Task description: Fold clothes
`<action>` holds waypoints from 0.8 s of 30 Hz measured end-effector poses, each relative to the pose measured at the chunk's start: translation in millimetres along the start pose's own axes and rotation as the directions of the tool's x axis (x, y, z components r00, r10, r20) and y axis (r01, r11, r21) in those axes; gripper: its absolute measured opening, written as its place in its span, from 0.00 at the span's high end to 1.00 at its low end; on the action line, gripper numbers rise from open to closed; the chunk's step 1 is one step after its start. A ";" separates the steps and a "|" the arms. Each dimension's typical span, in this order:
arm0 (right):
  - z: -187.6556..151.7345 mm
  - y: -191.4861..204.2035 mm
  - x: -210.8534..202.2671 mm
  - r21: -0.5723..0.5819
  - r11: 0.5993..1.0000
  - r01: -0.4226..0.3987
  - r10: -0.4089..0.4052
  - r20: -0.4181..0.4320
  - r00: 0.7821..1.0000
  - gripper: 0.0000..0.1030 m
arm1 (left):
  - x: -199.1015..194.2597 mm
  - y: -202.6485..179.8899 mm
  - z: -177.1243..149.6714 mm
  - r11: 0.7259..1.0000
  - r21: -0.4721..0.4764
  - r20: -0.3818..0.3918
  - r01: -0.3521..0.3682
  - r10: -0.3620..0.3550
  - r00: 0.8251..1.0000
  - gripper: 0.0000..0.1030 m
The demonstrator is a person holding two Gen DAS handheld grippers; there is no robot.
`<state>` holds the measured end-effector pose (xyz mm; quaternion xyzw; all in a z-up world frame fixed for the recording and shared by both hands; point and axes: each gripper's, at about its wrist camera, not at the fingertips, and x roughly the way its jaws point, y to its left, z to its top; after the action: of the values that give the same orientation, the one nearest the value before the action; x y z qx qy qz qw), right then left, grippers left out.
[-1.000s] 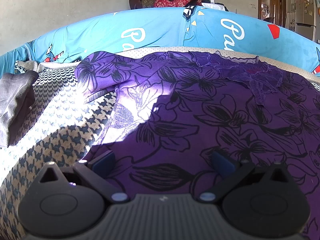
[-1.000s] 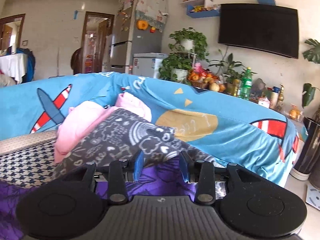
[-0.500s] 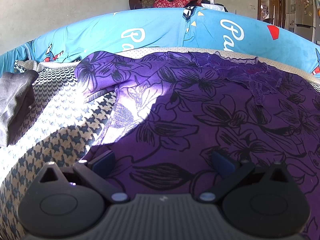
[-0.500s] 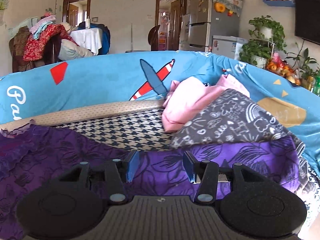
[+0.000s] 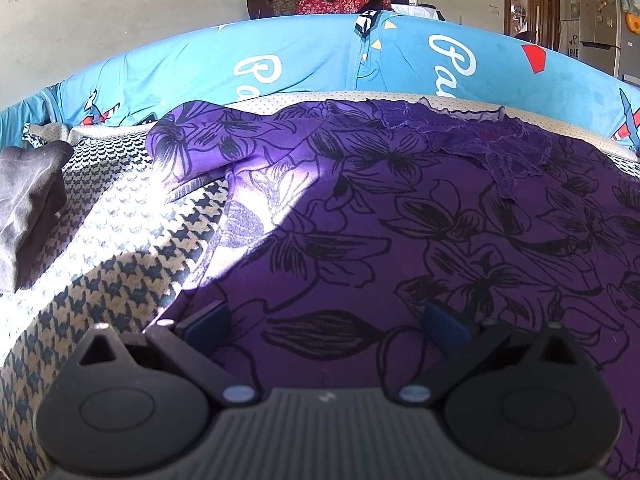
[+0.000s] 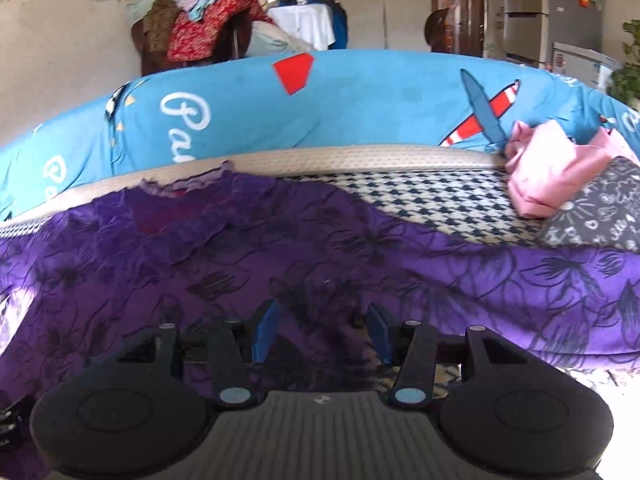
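Here the purple flowered garment (image 5: pixel 420 208) lies spread flat on the checked sofa seat (image 5: pixel 120 232), and its far right end runs out of the picture. A bright patch of sun washes out its left edge, so the print there is hard to see. The left hand-held gripper (image 5: pixel 326 320) is wide open just over the cloth and grips nothing. The right hand-held gripper (image 6: pixel 322 330) is about half open at the near hem; the blur hides whether it touches. A pink cloth (image 6: pixel 556 168) and a grey doodle cloth (image 6: pixel 596 212) sit right of it.
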<state>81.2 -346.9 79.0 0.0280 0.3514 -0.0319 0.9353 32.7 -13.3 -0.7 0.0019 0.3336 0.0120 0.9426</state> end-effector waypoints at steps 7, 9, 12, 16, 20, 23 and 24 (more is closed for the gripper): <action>-21.1 46.4 4.1 -0.101 0.994 -0.040 0.031 -0.084 0.996 0.52 | -3.8 4.7 -1.9 0.999 0.023 -0.015 0.044 -0.044 0.999 0.00; -26.9 56.4 4.4 -0.098 0.994 -0.057 0.046 -0.107 0.993 0.52 | -4.8 6.6 -2.4 0.998 0.033 -0.019 0.060 -0.060 0.998 0.00; -35.4 73.0 3.9 -0.095 0.992 -0.087 0.074 -0.133 0.988 0.51 | -7.0 9.1 -3.2 0.996 0.049 -0.024 0.079 -0.078 0.997 0.00; -43.3 98.8 -0.1 -0.152 0.980 -0.127 0.109 -0.121 0.987 0.50 | -10.5 13.3 -2.3 0.994 0.057 -0.035 0.094 -0.092 0.995 0.00; -48.8 119.0 0.6 -0.184 0.973 -0.137 0.116 -0.118 0.986 0.47 | -10.7 21.6 2.2 0.994 0.025 -0.044 0.106 -0.105 0.994 0.00; -49.5 131.8 3.4 -0.192 0.970 -0.150 0.131 -0.111 0.985 0.47 | -6.4 29.4 10.1 0.994 -0.011 -0.050 0.107 -0.107 0.993 0.00; -49.7 136.1 4.3 -0.194 0.969 -0.155 0.135 -0.109 0.985 0.47 | -4.1 34.0 14.3 0.994 -0.030 -0.047 0.103 -0.104 0.993 0.00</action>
<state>62.7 -207.8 42.8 -0.0399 0.3939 0.0738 0.9153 37.8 20.7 13.4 -0.0285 0.3559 -0.0323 0.9335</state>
